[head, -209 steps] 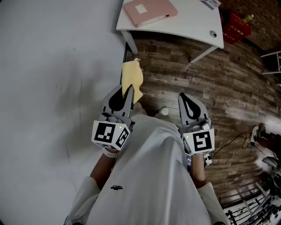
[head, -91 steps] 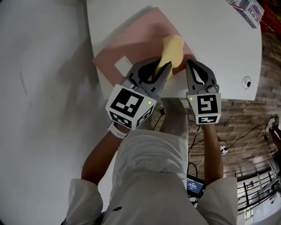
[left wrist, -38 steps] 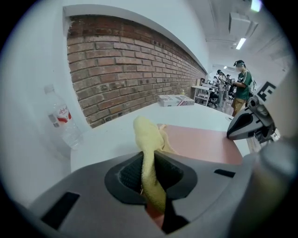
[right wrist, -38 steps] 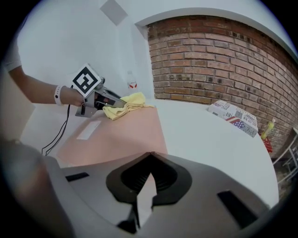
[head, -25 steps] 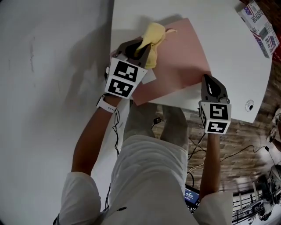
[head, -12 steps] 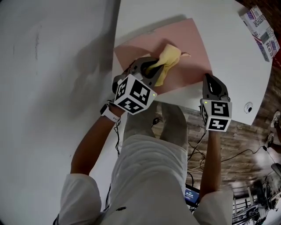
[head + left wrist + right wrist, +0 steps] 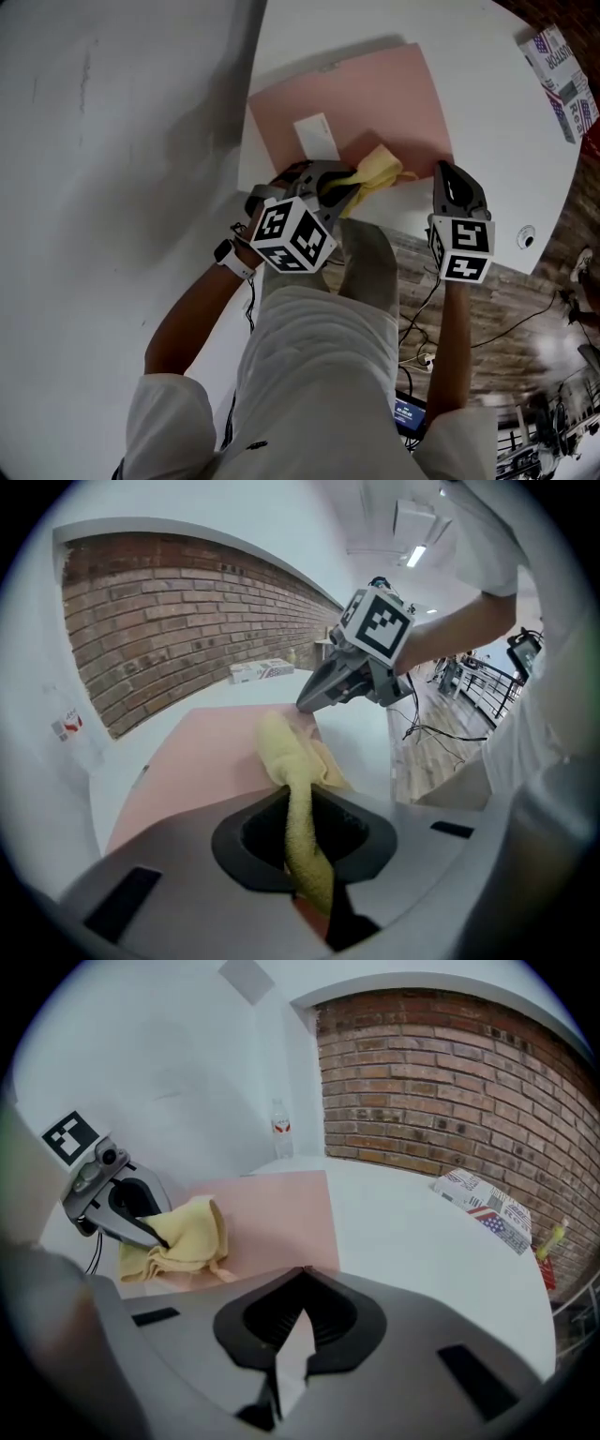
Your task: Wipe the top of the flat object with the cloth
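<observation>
Left claw (image 7: 339,185): clamped on yellow cloth (image 7: 380,167); cloth's long axis runs straight out from the jaws, free end on pink flat object (image 7: 375,89), near edge; white worktop (image 7: 492,131) beneath; right claw (image 7: 449,174): closed, empty, at object's near right corner.

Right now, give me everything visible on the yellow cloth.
The yellow cloth is pale, soft and terry-like, crumpled rather than flat. One end is twisted into a thick strand and clamped between the jaws of the left gripper. The rest bunches in loose folds on the pink flat object, near its edge closest to the person. A thin tail pokes out of the bunch. It lies clear of the white label. Nothing else touches it.
</observation>
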A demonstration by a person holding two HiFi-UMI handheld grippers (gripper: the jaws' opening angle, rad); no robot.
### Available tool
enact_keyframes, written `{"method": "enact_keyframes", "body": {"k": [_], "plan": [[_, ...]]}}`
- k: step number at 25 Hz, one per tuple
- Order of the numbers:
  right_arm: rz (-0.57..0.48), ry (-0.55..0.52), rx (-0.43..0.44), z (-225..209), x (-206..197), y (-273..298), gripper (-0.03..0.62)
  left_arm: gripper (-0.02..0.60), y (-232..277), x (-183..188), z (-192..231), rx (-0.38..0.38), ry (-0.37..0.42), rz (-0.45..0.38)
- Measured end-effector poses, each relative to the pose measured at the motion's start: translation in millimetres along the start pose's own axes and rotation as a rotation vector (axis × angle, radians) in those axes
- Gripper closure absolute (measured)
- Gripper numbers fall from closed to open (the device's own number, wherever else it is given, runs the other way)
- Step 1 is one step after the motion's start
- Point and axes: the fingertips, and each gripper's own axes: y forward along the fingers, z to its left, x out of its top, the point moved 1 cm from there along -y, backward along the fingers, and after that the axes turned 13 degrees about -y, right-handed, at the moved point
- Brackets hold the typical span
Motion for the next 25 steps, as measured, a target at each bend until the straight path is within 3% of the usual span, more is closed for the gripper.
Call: {"method": "enact_keyframes", "body": {"k": [10, 19, 25], "plan": [[0.028, -0.041, 0.025, 2, 1, 0, 0.586, 0.523, -28, -36, -11, -0.040, 0.021, 0.022], [0.037, -0.056, 0.017, 4, 1, 1, 0.586, 0.522, -50, -62, 11, -0.027, 0.079, 0.049], [0.082, -0.158, 0.032, 14, 3, 2, 0.586, 0.522, -60, -67, 43, 0.017, 0.082, 0.068]]}}
